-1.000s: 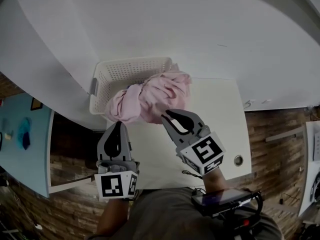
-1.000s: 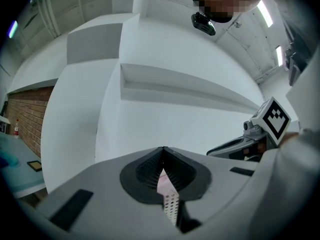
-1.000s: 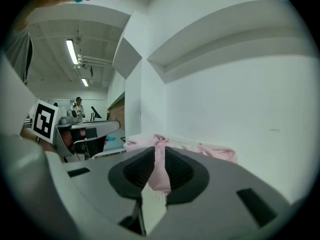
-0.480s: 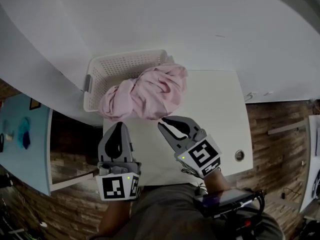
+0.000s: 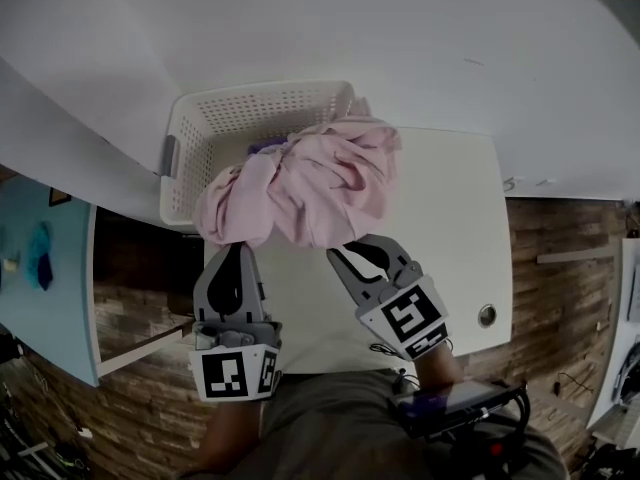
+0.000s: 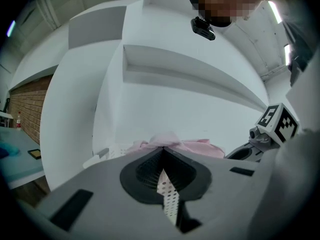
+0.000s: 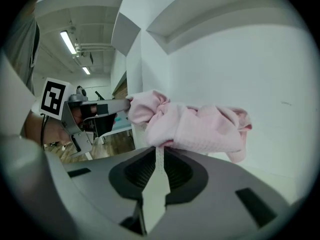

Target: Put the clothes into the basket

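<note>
A bunched pink garment [image 5: 300, 188] hangs between my two grippers, over the near rim of the white perforated basket [image 5: 200, 138]. My left gripper [image 5: 235, 250] is shut on the garment's left end, where pink cloth [image 6: 162, 140] bulges past its closed tips [image 6: 162, 148]. At the lower right fold my right gripper [image 5: 340, 253] is shut on the pink cloth [image 7: 195, 126], which spreads just beyond its jaws [image 7: 159, 148]. Something small and dark purple [image 5: 265, 148] shows inside the basket behind the garment.
The basket stands at the back left of a white table [image 5: 440, 228], against a white wall [image 5: 400, 48]. A round grommet [image 5: 487, 316] sits near the table's right front corner. Left of the table is a gap, then a light blue surface [image 5: 45, 288].
Both grippers have come down with the pink garment still held. The bundle now hangs lower over the basket's near rim, and the purple item inside the basket has come into sight.
</note>
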`<state>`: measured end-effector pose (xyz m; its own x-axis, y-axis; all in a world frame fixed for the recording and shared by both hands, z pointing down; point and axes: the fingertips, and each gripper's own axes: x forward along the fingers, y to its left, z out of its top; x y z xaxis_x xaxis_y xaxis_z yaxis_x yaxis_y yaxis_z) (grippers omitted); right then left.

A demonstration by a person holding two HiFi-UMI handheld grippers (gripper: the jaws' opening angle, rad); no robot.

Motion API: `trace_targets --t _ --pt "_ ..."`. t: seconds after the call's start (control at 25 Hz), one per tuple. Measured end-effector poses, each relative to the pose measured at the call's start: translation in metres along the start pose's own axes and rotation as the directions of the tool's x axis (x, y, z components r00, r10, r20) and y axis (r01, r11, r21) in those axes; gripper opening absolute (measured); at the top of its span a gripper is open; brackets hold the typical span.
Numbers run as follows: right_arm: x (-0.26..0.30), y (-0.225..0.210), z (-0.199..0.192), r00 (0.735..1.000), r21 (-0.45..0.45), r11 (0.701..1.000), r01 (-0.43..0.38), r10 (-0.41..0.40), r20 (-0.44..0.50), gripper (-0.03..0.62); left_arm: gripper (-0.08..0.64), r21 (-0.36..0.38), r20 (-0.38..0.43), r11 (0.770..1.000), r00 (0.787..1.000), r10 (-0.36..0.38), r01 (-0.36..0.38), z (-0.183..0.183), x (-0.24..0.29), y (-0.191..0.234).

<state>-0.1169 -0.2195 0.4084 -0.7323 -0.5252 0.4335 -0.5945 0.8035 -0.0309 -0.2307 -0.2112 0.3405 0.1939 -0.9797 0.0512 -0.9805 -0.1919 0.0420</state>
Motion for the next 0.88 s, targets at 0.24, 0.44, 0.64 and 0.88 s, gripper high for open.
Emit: trace_targets --t 0.24,0.44,0.64,0.88 --pt "0.004 -0.028 0.052 0.995 -0.025 0.998 0.064 -0.062 0.075 0.057 0.008 -0.005 0.043 1.0 0.999 0.001 -0.001 0.019 0.029 0.022" --pt "0.021 -0.043 0.067 0.995 -0.031 0.996 0.083 -0.081 0.052 0.057 0.009 -0.014 0.055 1.0 0.998 0.011 -0.01 0.026 0.043 0.035" --pt "0.042 -0.045 0.067 0.997 -0.008 0.997 0.071 -0.071 0.021 0.057 0.008 -0.03 0.065 0.999 0.998 0.022 -0.02 0.028 0.042 0.042" --pt "0.036 -0.019 0.057 0.999 -0.033 0.999 0.042 -0.042 -0.013 0.057 0.009 -0.027 0.085 0.999 0.996 0.031 -0.028 0.035 0.013 0.039"
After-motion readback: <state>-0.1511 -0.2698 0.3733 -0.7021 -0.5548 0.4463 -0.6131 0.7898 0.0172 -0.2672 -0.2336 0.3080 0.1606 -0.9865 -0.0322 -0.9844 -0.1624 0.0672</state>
